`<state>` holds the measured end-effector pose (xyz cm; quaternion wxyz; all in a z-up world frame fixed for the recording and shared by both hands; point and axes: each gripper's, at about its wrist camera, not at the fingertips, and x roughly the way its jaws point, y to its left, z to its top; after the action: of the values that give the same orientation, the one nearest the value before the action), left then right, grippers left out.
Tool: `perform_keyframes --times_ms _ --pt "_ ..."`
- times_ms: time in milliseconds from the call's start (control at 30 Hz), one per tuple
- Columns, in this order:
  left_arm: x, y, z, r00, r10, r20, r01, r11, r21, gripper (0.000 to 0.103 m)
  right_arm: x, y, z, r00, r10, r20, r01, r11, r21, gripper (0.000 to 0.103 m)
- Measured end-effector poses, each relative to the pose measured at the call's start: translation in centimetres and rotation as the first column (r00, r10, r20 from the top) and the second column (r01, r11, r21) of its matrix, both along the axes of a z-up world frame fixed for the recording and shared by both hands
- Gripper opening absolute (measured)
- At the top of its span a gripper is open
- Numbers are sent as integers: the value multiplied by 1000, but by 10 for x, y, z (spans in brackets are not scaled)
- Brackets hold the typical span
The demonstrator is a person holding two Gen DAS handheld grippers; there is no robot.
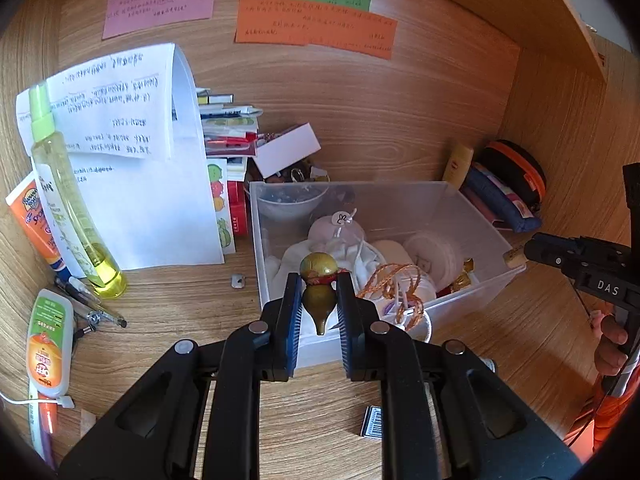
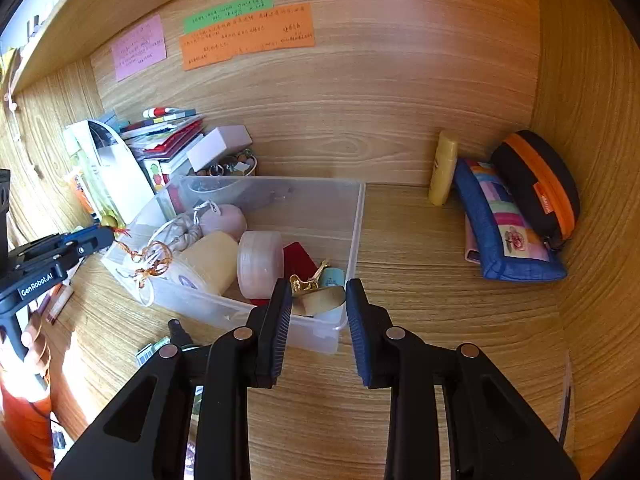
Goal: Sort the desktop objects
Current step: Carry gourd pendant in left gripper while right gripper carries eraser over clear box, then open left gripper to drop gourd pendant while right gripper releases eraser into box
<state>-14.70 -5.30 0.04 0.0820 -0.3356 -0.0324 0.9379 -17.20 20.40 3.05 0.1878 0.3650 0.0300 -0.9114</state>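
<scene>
My left gripper (image 1: 318,286) is shut on a small olive-gold gourd charm (image 1: 318,276) with a red band and an orange cord (image 1: 394,280). It holds it above the near rim of a clear plastic bin (image 1: 460,304). The bin holds soft pouches, round pads and gold trinkets. My right gripper (image 2: 318,294) is open and empty over the bin's near right corner (image 2: 332,336), above a gold trinket (image 2: 304,282). The left gripper also shows at the left of the right wrist view (image 2: 106,236).
A yellow spray bottle (image 1: 68,196), sunscreen tubes (image 1: 36,220), pens (image 1: 92,308) and papers (image 1: 132,160) lie left of the bin. A stack of books (image 1: 228,140) stands behind. A blue pouch (image 2: 504,228), a black-orange case (image 2: 540,184) and a yellow tube (image 2: 442,168) sit at the right.
</scene>
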Motion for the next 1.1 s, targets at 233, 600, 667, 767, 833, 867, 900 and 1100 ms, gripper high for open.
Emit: perform_keyframes --times_ms 233,600,667,767,833,867,900,1100 --pt "-8 0 -13 999 -12 37 12 1000 -2 16 -13 -13 -11 999 29 27 -29 999 17 25" --pt "-8 4 -15 1000 -6 30 7 999 -37 17 -24 -25 -26 996 42 72 -45 998 32 26" --pt "-7 4 -14 1000 -9 30 10 999 -41 18 -23 -26 -26 996 48 75 -51 998 28 26" --pt "-4 6 -12 1000 -8 21 9 999 -48 32 -21 -29 -24 996 47 73 -50 998 42 26" --pt "-1 8 -10 1000 -12 10 13 998 -54 33 -20 -30 -23 996 50 72 -53 997 47 27" --pt "0 8 -8 1000 -14 6 14 998 -55 34 -19 -29 -22 996 50 69 -54 997 50 31" --pt "2 9 -7 1000 -16 4 16 998 -55 37 -17 -29 -21 997 50 64 -54 997 52 35" --pt "12 12 -1 1000 -15 -23 14 998 -64 51 -7 -31 -16 997 66 41 -69 995 65 50"
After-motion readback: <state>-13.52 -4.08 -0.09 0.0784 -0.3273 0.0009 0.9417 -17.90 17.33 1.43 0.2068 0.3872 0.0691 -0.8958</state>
